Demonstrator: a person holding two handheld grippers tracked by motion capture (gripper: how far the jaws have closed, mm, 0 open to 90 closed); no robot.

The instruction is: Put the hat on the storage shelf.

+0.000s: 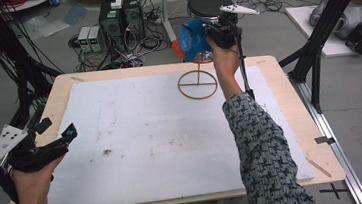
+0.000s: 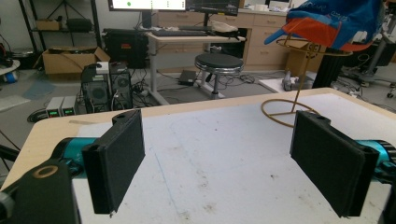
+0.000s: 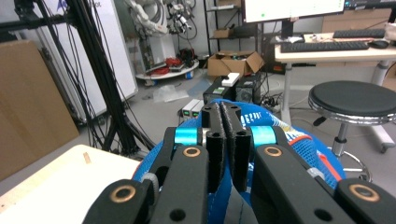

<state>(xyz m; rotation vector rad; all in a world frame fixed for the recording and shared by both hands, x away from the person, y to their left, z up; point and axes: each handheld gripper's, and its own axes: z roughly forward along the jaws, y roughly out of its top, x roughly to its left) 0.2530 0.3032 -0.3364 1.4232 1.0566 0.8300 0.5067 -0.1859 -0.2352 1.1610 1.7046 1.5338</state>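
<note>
A blue cap with an orange-red brim point(image 1: 194, 39) hangs over the far edge of the table, right above a thin wooden wire stand point(image 1: 197, 84) with a round base ring. My right gripper point(image 1: 209, 37) is shut on the cap's fabric; in the right gripper view its jaws point(image 3: 223, 112) are pressed together over the blue mesh point(image 3: 299, 140). In the left gripper view the cap point(image 2: 334, 21) rests on or just above the stand's top ring point(image 2: 303, 46); contact is unclear. My left gripper point(image 1: 58, 129) stays at the table's left edge, open, with nothing between its pads point(image 2: 116, 158).
A white foam board point(image 1: 147, 135) covers most of the wooden table point(image 1: 276, 72). Behind the table stand a black stool point(image 1: 208, 4), computer towers point(image 1: 120, 15) and cables. Black frame posts point(image 1: 323, 33) rise at the right and left sides.
</note>
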